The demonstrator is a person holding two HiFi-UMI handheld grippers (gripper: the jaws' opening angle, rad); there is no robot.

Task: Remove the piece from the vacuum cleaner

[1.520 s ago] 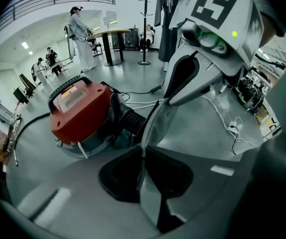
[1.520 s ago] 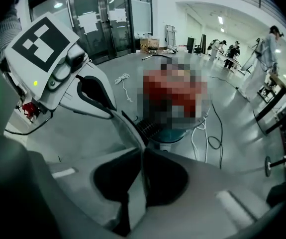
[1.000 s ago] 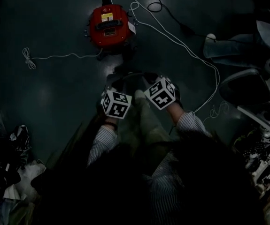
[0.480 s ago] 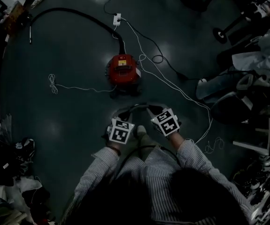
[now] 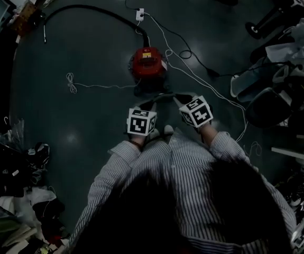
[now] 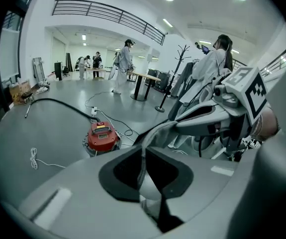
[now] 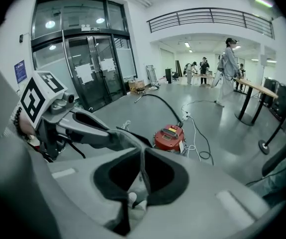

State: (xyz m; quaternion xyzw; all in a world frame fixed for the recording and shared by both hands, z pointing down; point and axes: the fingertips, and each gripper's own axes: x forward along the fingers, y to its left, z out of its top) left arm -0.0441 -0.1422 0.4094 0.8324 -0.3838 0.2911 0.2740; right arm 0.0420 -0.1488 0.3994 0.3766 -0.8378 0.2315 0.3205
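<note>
While the person point(image 5: 194, 184) is standing on the dark floor point(image 5: 83, 136), the left gripper point(image 5: 157, 98) and right gripper point(image 5: 179, 97) are hanging side by side, both clenched on nothing. The red vacuum cleaner point(image 5: 147, 63) is sitting just beyond them, its black hose point(image 5: 88, 9) trailing far left.

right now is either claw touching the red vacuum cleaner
No, the left claw and right claw are shut and empty, held above the floor well short of the vacuum cleaner.
</note>
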